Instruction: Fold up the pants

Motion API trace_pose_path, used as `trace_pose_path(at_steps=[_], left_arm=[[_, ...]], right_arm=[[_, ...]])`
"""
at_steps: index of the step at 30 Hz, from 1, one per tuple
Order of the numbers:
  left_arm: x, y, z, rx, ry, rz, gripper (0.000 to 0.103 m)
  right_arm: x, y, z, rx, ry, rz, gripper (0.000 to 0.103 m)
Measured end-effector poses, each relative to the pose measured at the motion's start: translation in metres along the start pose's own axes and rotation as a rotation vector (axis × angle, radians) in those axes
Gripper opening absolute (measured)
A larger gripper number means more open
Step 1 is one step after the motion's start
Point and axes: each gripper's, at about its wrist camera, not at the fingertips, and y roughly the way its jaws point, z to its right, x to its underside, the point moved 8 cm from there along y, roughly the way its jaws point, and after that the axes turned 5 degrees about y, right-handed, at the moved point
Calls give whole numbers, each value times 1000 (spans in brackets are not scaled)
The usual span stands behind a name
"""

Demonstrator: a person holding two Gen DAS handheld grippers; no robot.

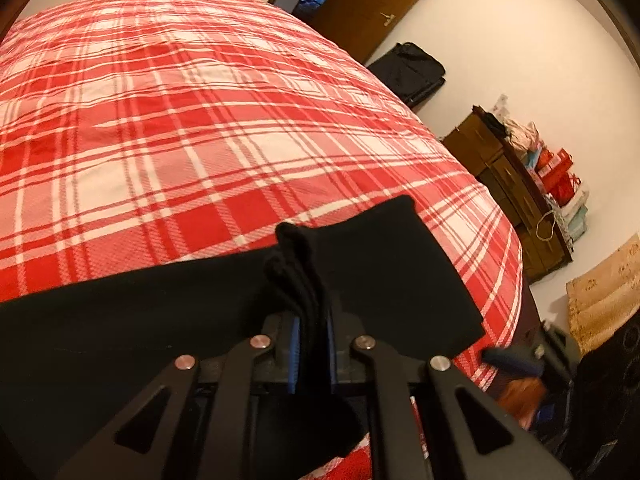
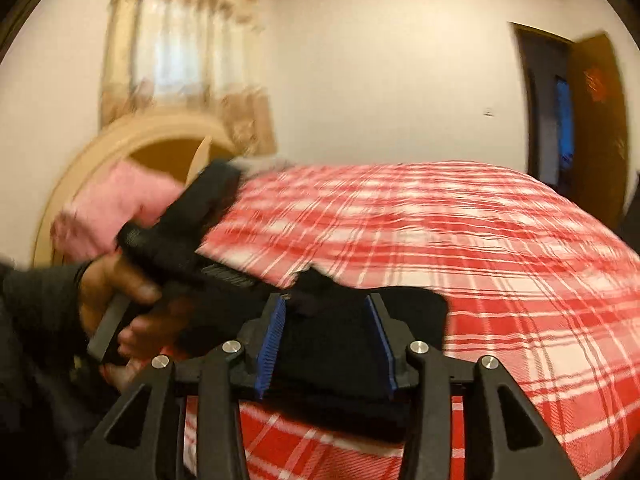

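At the bottom of the left wrist view, the left gripper [image 1: 312, 332] pinches a bunched fold of the black pants [image 1: 160, 320], which lie on the plaid bed [image 1: 200, 120]. In the right wrist view, the right gripper [image 2: 326, 344] stands apart around the pants at lower centre, pads not pressing.

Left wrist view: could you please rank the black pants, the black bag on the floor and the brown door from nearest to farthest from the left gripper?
1. The black pants, pinched in the left gripper at the bed's near edge.
2. The black bag, on the floor past the bed's right side.
3. The brown door, at the far wall, top of view.
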Motion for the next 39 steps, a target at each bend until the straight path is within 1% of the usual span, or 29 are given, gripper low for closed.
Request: trace_pose_path(at_steps=[4, 8, 14, 17, 21, 26, 35, 37, 39], left_arm=[[0, -15, 1, -7, 13, 24, 11], [-5, -32, -3, -5, 0, 51, 11], [-14, -62, -9, -4, -22, 103, 11], [-11, -73, -17, -11, -43, 104, 11], [-4, -85, -34, -25, -81, 101, 11], [4, -101, -59, -70, -122, 116, 11], [28, -113, -96, -117, -193, 97, 11], [33, -115, -103, -120, -213, 94, 11], [38, -116, -109, -123, -234, 94, 11]], right_arm=[[0, 3, 23, 52, 91, 2, 44], [5, 2, 28, 70, 111, -9, 44], [10, 8, 21, 70, 81, -27, 44], [14, 9, 18, 64, 73, -37, 44], [17, 12, 16, 56, 73, -48, 44], [20, 15, 12, 52, 62, -60, 44], [26, 20, -4, 40, 4, -84, 44], [27, 21, -9, 29, -11, -91, 44], [31, 24, -17, -3, -21, -115, 44]])
